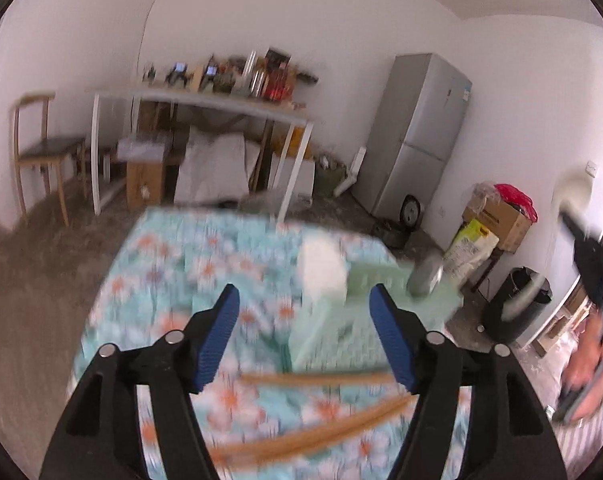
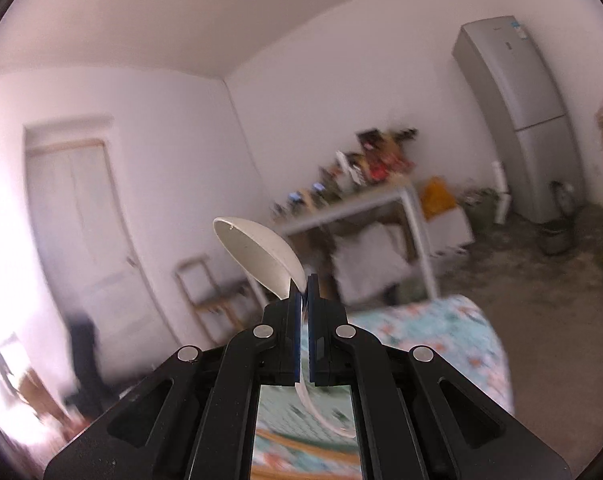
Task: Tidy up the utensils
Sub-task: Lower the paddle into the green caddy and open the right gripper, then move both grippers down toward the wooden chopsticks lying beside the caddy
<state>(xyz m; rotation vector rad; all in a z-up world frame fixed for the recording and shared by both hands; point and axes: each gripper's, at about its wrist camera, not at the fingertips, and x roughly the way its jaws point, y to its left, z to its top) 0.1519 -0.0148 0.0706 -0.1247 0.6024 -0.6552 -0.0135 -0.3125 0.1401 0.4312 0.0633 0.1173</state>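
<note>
The white plastic spoon (image 2: pixel 261 258), pinched at its thin handle by the shut right hand-held gripper (image 2: pixel 304 292), may twist loose; the left hand-held gripper (image 1: pixel 303 312), open and empty above the wooden chopsticks (image 1: pixel 321 432), may scatter them.

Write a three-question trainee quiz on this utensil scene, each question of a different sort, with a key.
1. True or false: the right gripper is shut on a white spoon.
2. What lies on the flowered tablecloth below the open left gripper? A) forks B) chopsticks C) knives
3. Fill in: the pale green ____ sits on the table ahead of the left gripper.

Key: 1 true; 2 B; 3 tray.
</note>
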